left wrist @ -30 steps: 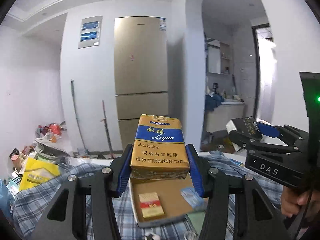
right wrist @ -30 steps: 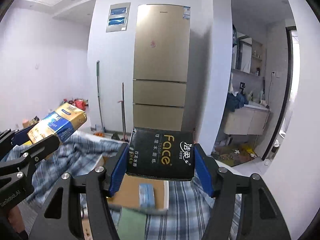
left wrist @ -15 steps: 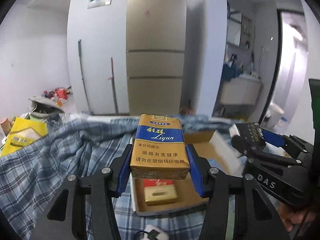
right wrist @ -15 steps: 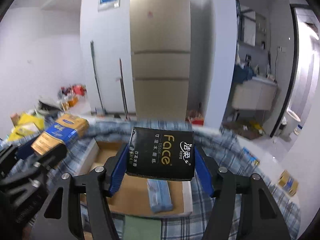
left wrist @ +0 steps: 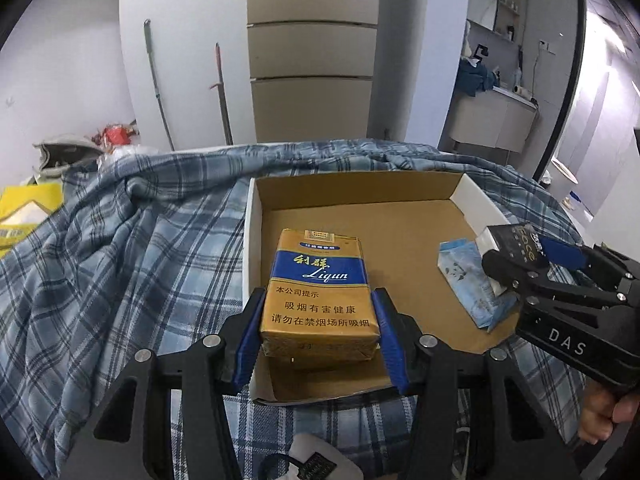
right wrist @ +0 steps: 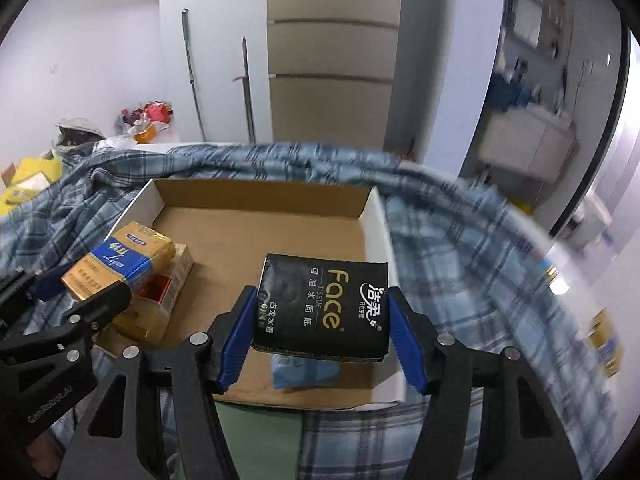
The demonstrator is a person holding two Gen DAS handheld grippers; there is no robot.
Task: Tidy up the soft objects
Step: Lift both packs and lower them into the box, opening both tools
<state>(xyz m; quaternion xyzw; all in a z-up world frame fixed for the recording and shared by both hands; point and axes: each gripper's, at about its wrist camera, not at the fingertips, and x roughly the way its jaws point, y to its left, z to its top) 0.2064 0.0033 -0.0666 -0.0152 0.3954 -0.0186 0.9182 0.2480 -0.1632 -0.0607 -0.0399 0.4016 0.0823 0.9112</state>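
My left gripper (left wrist: pixel 318 328) is shut on a gold and blue soft cigarette pack (left wrist: pixel 320 292), held over the near left part of an open cardboard box (left wrist: pixel 380 216). My right gripper (right wrist: pixel 322 320) is shut on a black tissue pack (right wrist: pixel 324 304) above the box's right side (right wrist: pixel 260 220). Each gripper shows in the other's view: the right gripper (left wrist: pixel 520 268) with the black pack (left wrist: pixel 516 240) at right, the left gripper (right wrist: pixel 80 292) with the gold pack (right wrist: pixel 120 260) at left. A light blue tissue pack (left wrist: pixel 472 284) lies on the box floor, partly hidden under the black pack (right wrist: pixel 304 372). A gold and red pack (right wrist: pixel 156 304) lies beneath the left gripper.
The box rests on a blue plaid cloth (left wrist: pixel 120 264) that covers the table. A green item (right wrist: pixel 260 436) lies by the box's near edge. A yellow bag (left wrist: pixel 24 212) sits at far left. Behind stand a fridge (left wrist: pixel 312 60), two long poles (left wrist: pixel 158 80) and a bathroom counter (left wrist: pixel 492 116).
Both grippers have come down and tipped forward over the box, each still holding its pack. The view has swung from the walls and ceiling to the box floor.
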